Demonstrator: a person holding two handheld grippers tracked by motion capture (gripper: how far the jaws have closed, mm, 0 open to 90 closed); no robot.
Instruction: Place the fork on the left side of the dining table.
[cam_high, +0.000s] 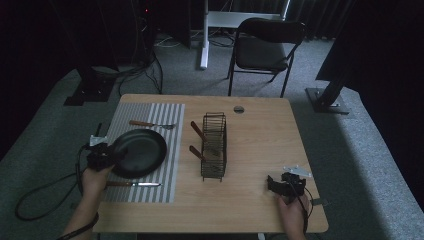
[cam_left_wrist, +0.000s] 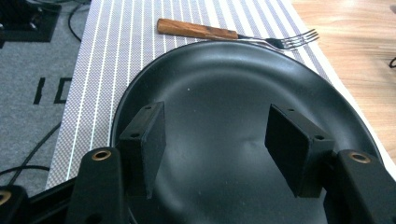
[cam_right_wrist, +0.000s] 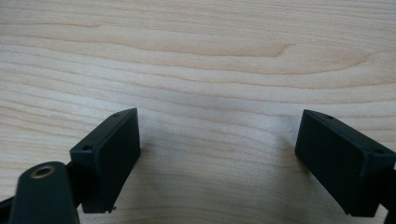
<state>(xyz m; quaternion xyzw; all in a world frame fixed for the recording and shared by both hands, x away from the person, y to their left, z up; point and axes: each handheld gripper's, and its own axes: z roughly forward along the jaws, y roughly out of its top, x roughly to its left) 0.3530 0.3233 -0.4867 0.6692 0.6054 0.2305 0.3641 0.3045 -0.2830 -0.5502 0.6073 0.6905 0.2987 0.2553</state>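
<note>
Plate (cam_high: 140, 151), black and round, sits left of centre in the high view on a striped placemat (cam_high: 165, 120), and it is the thing in play: the left gripper (cam_high: 109, 155) is right at its left rim. In the left gripper view the plate (cam_left_wrist: 224, 93) takes up most of the frame, its near edge cut off at the bottom, and the left gripper (cam_left_wrist: 215, 145) hangs over the dish with its jaws spread wide, nothing between them. Whether the pads actually touch the plate is hard to tell from here.

Biggest of all is the wooden table (cam_high: 260, 135), dim in this light. On the mat, a fork (cam_high: 152, 124) with a wooden handle lies just beyond the plate, sharp in the upper part of the left gripper view (cam_left_wrist: 233, 35). A knife (cam_high: 132, 184) lies along the mat's near edge, below the plate. At centre frame stands a dark wire rack (cam_high: 215, 146) with two wooden-handled pieces leaning in it; what they are is too small to make out.

Down at lower right, the right gripper (cam_high: 282, 184) rests low over bare wood, well apart from everything else. Its own view shows the right gripper (cam_right_wrist: 217, 161) with jaws spread wide over plain wood grain, both cut by the frame's lower corners.
</note>
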